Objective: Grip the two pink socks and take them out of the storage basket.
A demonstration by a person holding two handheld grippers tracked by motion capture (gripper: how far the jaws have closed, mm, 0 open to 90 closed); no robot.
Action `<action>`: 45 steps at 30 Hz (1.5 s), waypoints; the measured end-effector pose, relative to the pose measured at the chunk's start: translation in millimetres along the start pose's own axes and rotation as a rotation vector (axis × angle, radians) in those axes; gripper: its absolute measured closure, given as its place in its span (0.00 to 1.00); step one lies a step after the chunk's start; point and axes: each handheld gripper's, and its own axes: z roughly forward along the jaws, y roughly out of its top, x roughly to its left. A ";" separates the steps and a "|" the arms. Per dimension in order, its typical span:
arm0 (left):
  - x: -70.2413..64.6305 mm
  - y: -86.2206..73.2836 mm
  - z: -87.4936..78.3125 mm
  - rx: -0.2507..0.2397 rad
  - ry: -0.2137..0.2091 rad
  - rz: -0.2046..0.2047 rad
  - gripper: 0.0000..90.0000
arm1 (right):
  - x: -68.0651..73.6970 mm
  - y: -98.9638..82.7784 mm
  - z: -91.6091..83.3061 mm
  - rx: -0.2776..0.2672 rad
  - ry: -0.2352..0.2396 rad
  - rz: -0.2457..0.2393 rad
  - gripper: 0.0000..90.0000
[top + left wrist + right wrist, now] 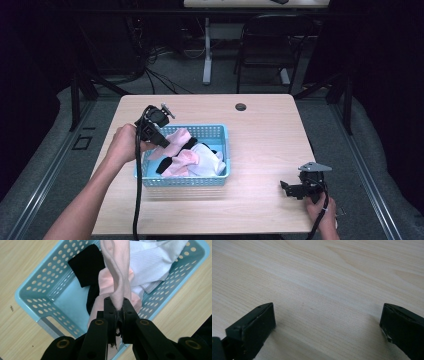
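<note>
Left gripper [117, 308], jaws clamping a pink sock [118, 270] above the blue basket [220, 172] at frame centre, is risking snagging neighbouring socks; right gripper [327, 322] is idling, jaws wide apart, over bare worktop [265, 135].

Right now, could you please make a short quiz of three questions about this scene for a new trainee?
1. True or false: the left claw is shut on a pink sock above the blue basket.
2. What lies between the jaws of the right claw? A) a white sock B) bare wooden table C) the basket rim
3. Name the colours of the socks that you see in the basket.

Key:
1. True. The jaws pinch the pink fabric.
2. B. The right claw is open, with the table between its jaws.
3. Pink, white and black.
</note>
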 end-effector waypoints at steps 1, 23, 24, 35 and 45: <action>0.8 0.5 -4.0 -0.005 0.004 -0.003 0.95 | 0.0 0.0 0.0 0.000 0.000 0.000 0.00; 25.0 -16.2 -43.8 -0.039 0.060 -0.062 0.95 | 0.0 0.0 0.0 0.000 0.000 0.000 0.00; 26.6 -18.1 -45.5 -0.042 0.064 -0.068 0.95 | 0.0 0.0 0.0 0.000 0.000 0.000 0.00; 48.0 -45.9 -61.1 -0.055 0.095 -0.145 0.95 | -0.1 0.0 0.0 0.001 -0.001 -0.001 0.00; 63.7 -67.8 -68.9 -0.060 0.116 -0.192 0.95 | 0.0 0.0 0.0 0.000 0.001 0.000 0.00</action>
